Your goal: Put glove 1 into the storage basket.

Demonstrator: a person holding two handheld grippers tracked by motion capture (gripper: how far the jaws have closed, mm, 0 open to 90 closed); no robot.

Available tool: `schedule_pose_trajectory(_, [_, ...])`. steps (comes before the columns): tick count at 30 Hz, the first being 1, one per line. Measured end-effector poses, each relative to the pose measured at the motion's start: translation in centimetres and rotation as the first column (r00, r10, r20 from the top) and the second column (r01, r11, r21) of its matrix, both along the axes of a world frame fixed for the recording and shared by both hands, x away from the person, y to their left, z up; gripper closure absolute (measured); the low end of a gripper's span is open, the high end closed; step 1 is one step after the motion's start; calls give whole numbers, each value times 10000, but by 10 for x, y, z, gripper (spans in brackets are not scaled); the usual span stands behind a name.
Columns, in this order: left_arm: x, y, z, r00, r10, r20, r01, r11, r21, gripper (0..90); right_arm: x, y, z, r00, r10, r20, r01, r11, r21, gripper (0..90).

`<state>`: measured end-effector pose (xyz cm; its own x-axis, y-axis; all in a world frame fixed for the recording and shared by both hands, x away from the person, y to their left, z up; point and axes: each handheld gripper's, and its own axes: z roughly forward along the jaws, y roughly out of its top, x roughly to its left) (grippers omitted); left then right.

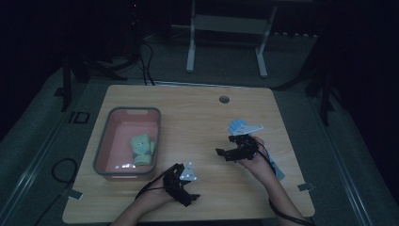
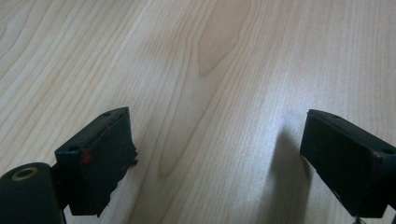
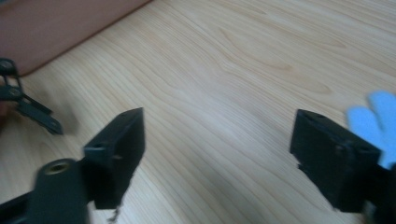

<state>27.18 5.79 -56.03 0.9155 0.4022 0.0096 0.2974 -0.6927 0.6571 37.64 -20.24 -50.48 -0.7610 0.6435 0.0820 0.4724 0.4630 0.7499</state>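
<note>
I see the worktop [image 1: 197, 122] first: pale wood, with a round cable hole [image 1: 224, 99] near its far edge. On its left half sits the bin [image 1: 104, 141], a pink tub with a grey rim, its long axis running from my near side toward the far side. Inside it, toward the near right corner, lies a green toy [image 1: 142, 148], its long axis running near to far like the bin's; I cannot tell from the dim high view which way it faces.

Right of centre lies a blue glove [image 1: 238, 126], fingers spread toward the left and the far side, with its cuff end toward the right. In the right gripper view the glove [image 3: 376, 119] peeks out just behind the right-hand jaw.

My right tongs [image 1: 225, 153] sit just near of the glove and point left, toward the bin. In their own view the right tongs [image 3: 217, 149] are spread wide with bare wood between the jaws, gripping nothing. The bin's wall [image 3: 56, 28] fills the upper left corner there.

My left tongs [image 1: 190, 197] are near the front edge, just right of the bin's near corner, pointing right. In their own view the left tongs [image 2: 215, 158] gape wide over bare wood, also released.
</note>
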Motion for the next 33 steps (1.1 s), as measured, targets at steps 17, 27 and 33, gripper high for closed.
schedule_pose_trajectory(17, [-6,9,0,9998,205,77,-202,9993,-326,99,11,-65,3,9801,-1878,644,1899,9814,-285,386])
schedule_pose_trajectory(27, [-6,11,-2,9997,244,-41,-246,9984,-517,99,40,-77,-2,9749,-2173,479,2197,9742,-515,462])
schedule_pose_trajectory(33, [-6,12,-3,9997,211,-102,-217,9981,-573,99,60,-72,-11,9786,-2022,389,2047,9756,-791,538])
